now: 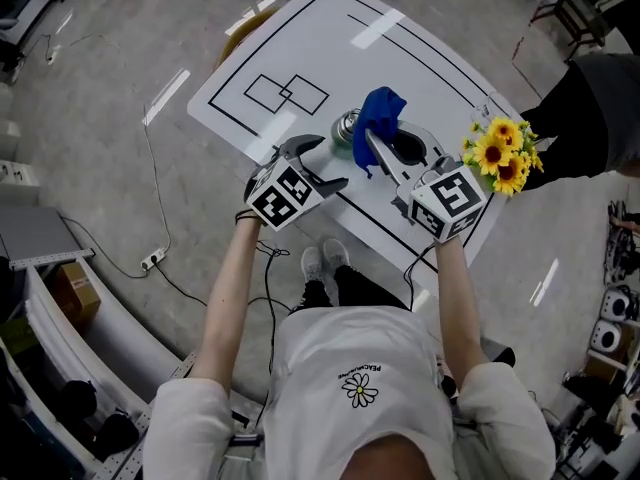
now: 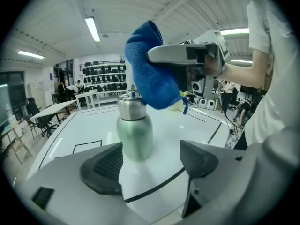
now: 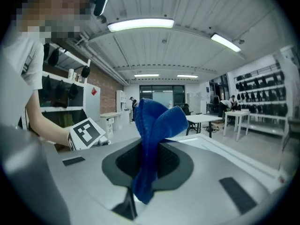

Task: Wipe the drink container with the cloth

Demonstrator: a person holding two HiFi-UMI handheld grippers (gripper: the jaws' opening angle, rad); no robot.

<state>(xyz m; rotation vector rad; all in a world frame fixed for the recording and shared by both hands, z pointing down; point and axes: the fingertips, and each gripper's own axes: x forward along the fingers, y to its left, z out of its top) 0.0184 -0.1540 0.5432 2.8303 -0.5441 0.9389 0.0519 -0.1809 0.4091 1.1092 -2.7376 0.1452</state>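
Note:
A steel drink bottle (image 1: 345,128) stands upright on the white table (image 1: 300,38). In the left gripper view the bottle (image 2: 134,128) is just beyond my left gripper (image 2: 151,162), which is open with nothing between its pads. In the head view the left gripper (image 1: 333,164) sits at the bottle's near side. My right gripper (image 1: 373,146) is shut on a blue cloth (image 1: 380,116), held bunched above and beside the bottle's cap. From the left gripper view the cloth (image 2: 150,76) hangs over the cap. In the right gripper view the cloth (image 3: 154,125) sticks up out of the right gripper (image 3: 147,165).
A bunch of sunflowers (image 1: 500,153) stands at the table's right edge. A dark round object (image 1: 407,149) lies on the table under the right gripper. Black lines and rectangles (image 1: 286,93) mark the tabletop. A cable and power strip (image 1: 151,260) lie on the floor at left.

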